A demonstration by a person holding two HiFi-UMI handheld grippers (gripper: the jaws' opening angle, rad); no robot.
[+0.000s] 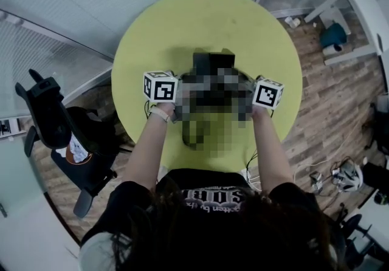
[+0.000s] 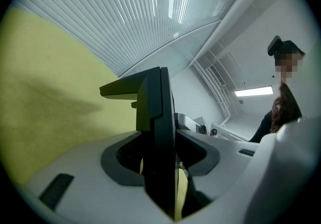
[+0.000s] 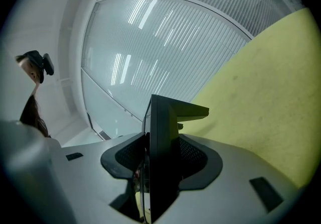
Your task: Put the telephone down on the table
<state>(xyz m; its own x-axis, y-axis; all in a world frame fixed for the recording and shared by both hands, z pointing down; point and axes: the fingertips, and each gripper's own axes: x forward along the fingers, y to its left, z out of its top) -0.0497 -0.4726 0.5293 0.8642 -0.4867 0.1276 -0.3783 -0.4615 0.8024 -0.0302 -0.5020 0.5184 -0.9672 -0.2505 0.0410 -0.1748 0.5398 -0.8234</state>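
Observation:
A black telephone (image 1: 213, 61) is held over the round yellow-green table (image 1: 182, 27), between the two grippers; a mosaic patch hides most of it. My left gripper (image 2: 160, 168), under its marker cube (image 1: 160, 86), is shut on one side of the telephone (image 2: 159, 117), whose black edge stands upright between the jaws. The right gripper (image 3: 159, 168), with its cube (image 1: 268, 93), is shut on the other side of the telephone (image 3: 161, 132). Whether the telephone touches the tabletop cannot be told.
A black office chair (image 1: 48, 121) stands left of the table. At the upper right is a white desk (image 1: 364, 8). Cables and a headset (image 1: 346, 175) lie on the wooden floor at the right. Ribbed glass walls (image 3: 150, 42) run behind the table.

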